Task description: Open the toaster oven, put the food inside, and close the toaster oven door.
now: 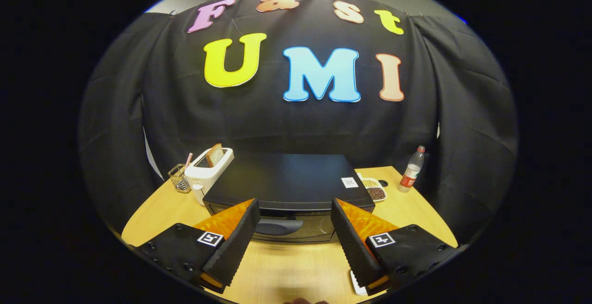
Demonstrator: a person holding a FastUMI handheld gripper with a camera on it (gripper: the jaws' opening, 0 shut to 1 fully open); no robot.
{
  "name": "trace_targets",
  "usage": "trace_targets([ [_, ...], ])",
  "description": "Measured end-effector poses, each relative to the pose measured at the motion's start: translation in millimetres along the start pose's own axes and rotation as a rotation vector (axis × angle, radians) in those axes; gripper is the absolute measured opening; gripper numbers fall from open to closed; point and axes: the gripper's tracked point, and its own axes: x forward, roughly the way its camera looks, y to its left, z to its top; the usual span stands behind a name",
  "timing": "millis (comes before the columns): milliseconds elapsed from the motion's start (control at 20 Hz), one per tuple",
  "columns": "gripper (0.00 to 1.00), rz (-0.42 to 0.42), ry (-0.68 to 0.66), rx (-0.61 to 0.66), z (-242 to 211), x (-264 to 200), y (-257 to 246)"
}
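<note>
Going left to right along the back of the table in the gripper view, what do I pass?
Wire basket → white toaster with a slice of bread → black toaster oven, door shut → tray of beans → water bottle. The gripper is open, just short of the oven's handle.

Counted on the desk (407, 211): one toaster oven (286, 181), door shut; one pop-up toaster (208, 170) with one bread slice (214, 154); one wire basket (178, 177); one divided food tray (374, 189); one bottle (411, 169). Two fingers (240, 237) were seen, spread apart, nothing gripped.
</note>
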Motion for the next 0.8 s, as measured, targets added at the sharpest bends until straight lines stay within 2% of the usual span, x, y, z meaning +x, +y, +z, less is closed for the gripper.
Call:
trace_targets([
  [500, 0.98, -0.01, 0.103, 0.046, -22, 57, 9],
  [800, 0.96, 0.006, 0.15, 0.012, -38, 70, 25],
])
